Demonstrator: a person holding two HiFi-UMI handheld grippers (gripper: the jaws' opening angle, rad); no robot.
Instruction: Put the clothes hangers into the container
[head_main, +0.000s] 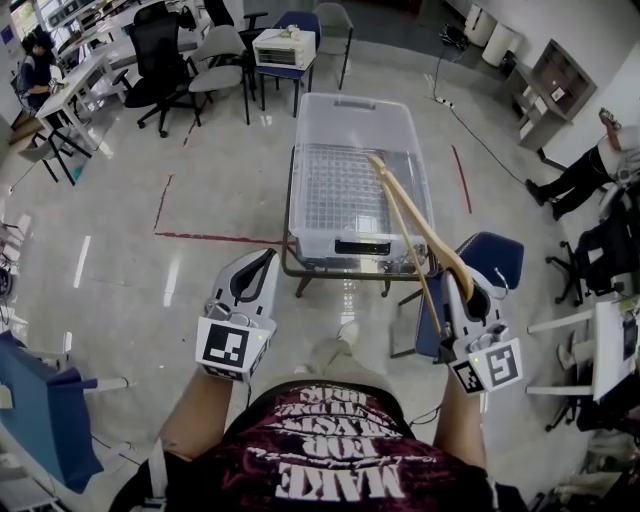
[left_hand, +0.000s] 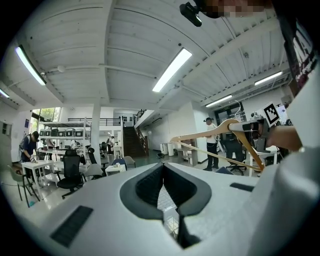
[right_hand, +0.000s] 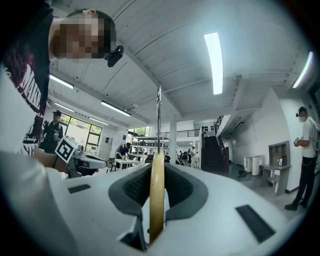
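A clear plastic container (head_main: 322, 120) stands on a low stand straight ahead of me. My right gripper (head_main: 462, 282) is shut on a wooden clothes hanger (head_main: 418, 228), which slants up and left over the container's near right part. In the right gripper view the hanger's wooden edge (right_hand: 156, 195) sits clamped between the pads and its metal hook (right_hand: 159, 117) rises straight up. My left gripper (head_main: 267, 256) is held low at the left, shut with nothing in it, short of the container. From the left gripper view (left_hand: 163, 166) the hanger (left_hand: 215, 135) shows at the right.
A blue chair (head_main: 497, 258) stands just right of the container's stand. Office chairs (head_main: 160, 60) and desks fill the far left, with a white box (head_main: 284, 47) on a chair behind the container. Red tape (head_main: 215, 238) marks the floor. People stand at the far right and far left.
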